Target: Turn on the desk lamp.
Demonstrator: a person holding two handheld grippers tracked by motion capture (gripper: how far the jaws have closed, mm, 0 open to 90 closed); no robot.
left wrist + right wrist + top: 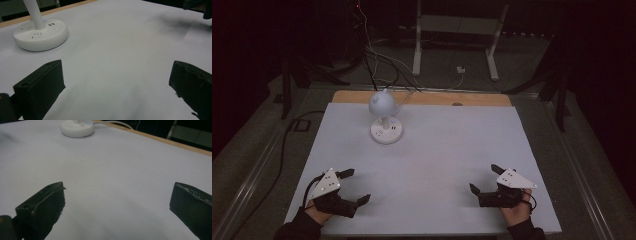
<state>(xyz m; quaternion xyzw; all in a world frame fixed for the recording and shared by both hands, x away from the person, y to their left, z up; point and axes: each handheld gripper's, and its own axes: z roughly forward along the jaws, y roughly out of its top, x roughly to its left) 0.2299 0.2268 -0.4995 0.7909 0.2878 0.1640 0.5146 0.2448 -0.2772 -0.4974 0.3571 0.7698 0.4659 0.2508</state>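
From my remote station: a white desk lamp (385, 115) stands at eleven o'clock on the white table (447, 165) — round socket base, globe head. Beyond it at twelve o'clock, cables (377, 60) and a white metal frame (457, 30) occupy the dim floor.

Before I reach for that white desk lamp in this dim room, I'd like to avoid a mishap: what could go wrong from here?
1. The lamp has a thin neck under a round head, so a nudge high up might tip it.
2. Its white cable trails off the far table edge; dragging the base could snag it.
3. Both the left gripper and right gripper are open and far from it, a long reach in low light.
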